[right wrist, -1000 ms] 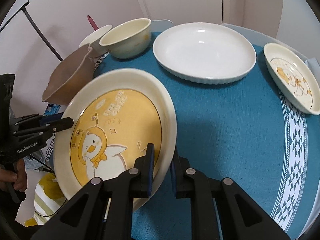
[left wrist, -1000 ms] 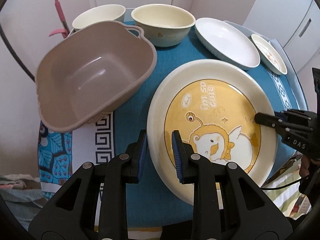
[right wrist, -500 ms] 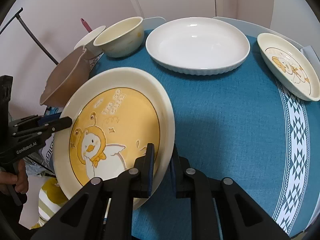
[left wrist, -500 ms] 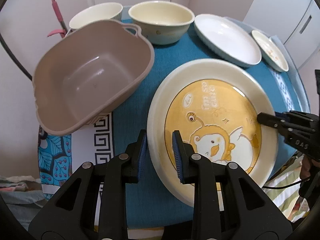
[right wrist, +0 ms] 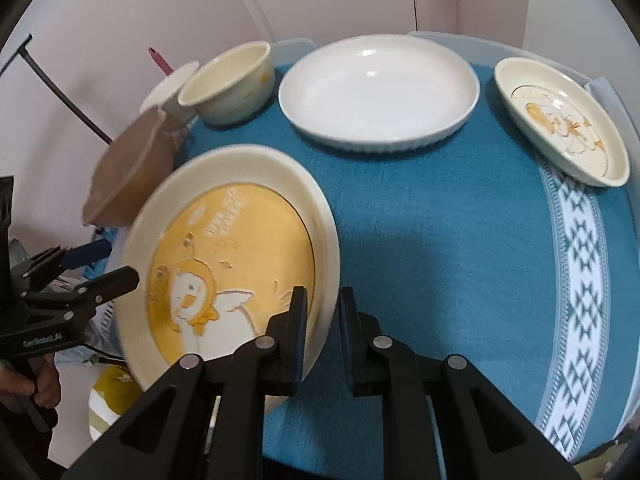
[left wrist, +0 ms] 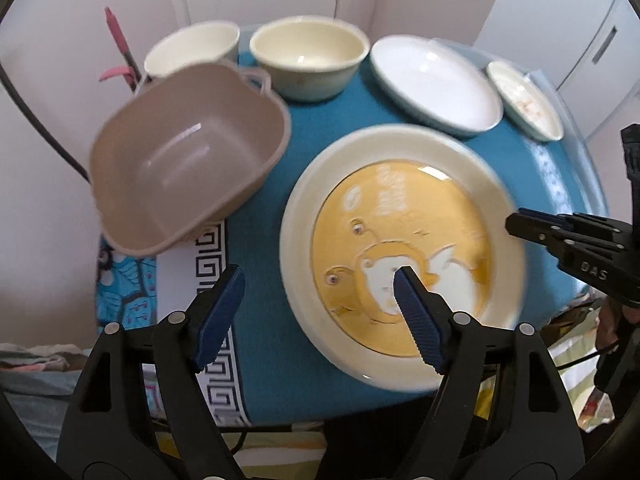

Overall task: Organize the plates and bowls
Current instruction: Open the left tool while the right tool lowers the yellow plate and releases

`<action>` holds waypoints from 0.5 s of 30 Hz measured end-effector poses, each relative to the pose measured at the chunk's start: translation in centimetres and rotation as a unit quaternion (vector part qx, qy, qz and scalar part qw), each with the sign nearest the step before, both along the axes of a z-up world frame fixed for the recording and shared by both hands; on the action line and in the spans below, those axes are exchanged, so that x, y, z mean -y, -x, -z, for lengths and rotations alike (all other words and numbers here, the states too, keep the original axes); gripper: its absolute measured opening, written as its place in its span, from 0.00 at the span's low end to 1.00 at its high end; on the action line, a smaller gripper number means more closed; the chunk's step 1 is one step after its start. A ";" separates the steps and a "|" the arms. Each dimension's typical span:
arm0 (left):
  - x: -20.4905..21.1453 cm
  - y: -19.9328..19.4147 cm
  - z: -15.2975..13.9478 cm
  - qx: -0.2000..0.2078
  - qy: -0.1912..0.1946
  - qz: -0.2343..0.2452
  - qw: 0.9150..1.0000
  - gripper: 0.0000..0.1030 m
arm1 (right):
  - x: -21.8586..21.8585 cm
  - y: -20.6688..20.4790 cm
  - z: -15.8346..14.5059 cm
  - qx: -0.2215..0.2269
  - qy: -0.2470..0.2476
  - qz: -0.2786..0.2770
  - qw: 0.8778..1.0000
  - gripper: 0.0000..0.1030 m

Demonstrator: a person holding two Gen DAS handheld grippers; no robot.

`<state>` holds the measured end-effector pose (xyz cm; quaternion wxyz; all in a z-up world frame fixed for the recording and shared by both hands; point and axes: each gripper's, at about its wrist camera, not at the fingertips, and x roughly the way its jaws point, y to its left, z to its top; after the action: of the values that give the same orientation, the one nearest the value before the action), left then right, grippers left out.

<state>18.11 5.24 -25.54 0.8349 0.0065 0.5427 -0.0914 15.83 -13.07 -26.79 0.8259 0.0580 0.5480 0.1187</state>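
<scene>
The right gripper point(right wrist: 322, 332) is closed on the rim of the large cream plate with a yellow duck picture point(right wrist: 236, 256), one finger on the inner face and the other on the outer side, and it carries the plate tilted above the teal tablecloth point(right wrist: 440, 248). The left gripper point(left wrist: 316, 300) is opening: its blue pads stand wide apart, one over the duck picture and one over the cloth, and they do not press on the plate rim that lies between them. In the right wrist view the left gripper shows at the plate's far edge, apart from it. On the table behind stand a taupe square basin with handles point(left wrist: 188, 160), tilted at the table edge, two cream bowls point(left wrist: 308, 56) side by side, a white oval dish point(right wrist: 380, 92), and a small cream plate with a duck print point(right wrist: 560, 120) near the right edge. The plate looks blurred.
</scene>
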 end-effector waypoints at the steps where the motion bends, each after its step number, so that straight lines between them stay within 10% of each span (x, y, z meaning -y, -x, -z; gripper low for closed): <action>1: 0.2 0.2 -0.9 0.005 0.001 0.002 1.000 0.73 | 0.1 0.2 -0.9 0.005 0.001 0.000 1.000 0.14; 7: 1.8 0.3 -7.4 0.074 0.027 0.014 0.997 0.85 | 1.1 0.5 -6.7 0.058 0.008 0.010 0.998 0.23; 9: 2.2 -0.3 -9.1 0.103 0.035 0.008 0.994 1.00 | 1.9 0.1 -8.4 0.078 0.012 0.012 0.997 0.84; 10: 2.3 -0.8 -9.8 0.117 0.040 0.005 0.992 1.00 | 2.2 -0.4 -9.4 0.089 0.014 0.013 0.996 0.97; 15: 3.8 -3.8 -11.1 0.119 0.075 -0.005 0.990 1.00 | 4.9 -2.2 -13.0 0.134 0.010 0.005 0.991 1.00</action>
<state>21.93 1.45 -14.44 0.8923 -0.0477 0.4307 -0.1265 18.00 -18.00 -13.76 0.8932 0.0355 0.4331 0.1160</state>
